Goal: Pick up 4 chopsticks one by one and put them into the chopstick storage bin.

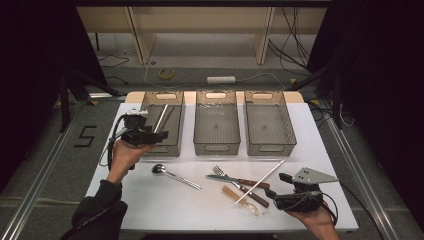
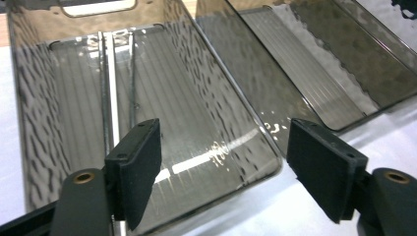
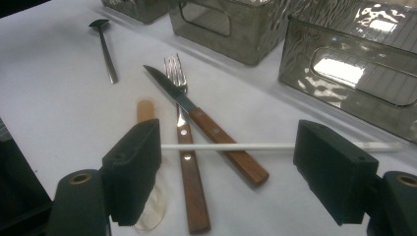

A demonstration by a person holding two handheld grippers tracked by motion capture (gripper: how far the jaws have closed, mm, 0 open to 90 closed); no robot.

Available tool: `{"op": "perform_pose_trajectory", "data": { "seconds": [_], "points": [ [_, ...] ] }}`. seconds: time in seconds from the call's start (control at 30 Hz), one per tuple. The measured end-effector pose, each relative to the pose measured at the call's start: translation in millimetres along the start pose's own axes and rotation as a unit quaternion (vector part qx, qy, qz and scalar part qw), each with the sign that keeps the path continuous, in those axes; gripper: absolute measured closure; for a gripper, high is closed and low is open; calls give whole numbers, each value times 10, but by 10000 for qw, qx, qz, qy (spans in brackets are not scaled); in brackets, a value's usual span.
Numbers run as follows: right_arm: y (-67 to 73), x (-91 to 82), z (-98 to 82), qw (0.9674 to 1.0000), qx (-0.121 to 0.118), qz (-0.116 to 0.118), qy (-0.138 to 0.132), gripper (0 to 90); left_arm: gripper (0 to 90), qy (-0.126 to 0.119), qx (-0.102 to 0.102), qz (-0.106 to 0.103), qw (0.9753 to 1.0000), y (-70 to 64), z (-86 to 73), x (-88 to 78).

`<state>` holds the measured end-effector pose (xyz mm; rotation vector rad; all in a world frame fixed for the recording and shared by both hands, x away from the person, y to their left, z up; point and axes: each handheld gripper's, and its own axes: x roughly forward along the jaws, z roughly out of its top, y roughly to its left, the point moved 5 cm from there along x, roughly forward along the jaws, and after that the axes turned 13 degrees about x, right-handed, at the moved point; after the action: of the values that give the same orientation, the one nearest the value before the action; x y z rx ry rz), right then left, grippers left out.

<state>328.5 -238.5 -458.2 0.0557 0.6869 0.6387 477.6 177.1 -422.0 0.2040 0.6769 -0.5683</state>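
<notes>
Now, left gripper (image 2: pixel 223 172): hanging wide open, holding nothing, over the bin (image 1: pixel 172 146).
Chopstick (image 3: pixel 236 146): looking thin, stiff, slippery; gripping mid-length seems best.
Right gripper (image 3: pixel 226 172): hovering wide open, holding nothing.

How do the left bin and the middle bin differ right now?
The left bin already has a white chopstick leaning inside it; the middle bin holds nothing. The open left claw hangs over the left bin's near end; no claw is near the middle bin. Both are the same smoky clear plastic, the same shape, with handle cutouts, set side by side.
</notes>
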Motion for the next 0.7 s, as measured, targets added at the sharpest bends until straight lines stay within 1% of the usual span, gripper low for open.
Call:
{"op": "perform_pose_trajectory", "data": {
  "seconds": [0.3, 0.4, 0.6, 0.7],
  "points": [
    [-19, -14, 10, 9999, 49, -75, -77, 273, 252, -100, 16, -90, 9999, -152, -19, -72],
    [-26, -16, 12, 9999, 80, -104, -88, 273, 242, -117, 74, -83, 9999, -212, -21, -83],
    [-33, -19, 14, 9999, 93, -105, -94, 273, 234, -92, 229, -145, 9996, -361, -32, -85],
    [-44, -22, 17, 9998, 100, -131, -116, 273, 234, -128, 232, -166, 9995, -443, -31, -71]
  ]
}}
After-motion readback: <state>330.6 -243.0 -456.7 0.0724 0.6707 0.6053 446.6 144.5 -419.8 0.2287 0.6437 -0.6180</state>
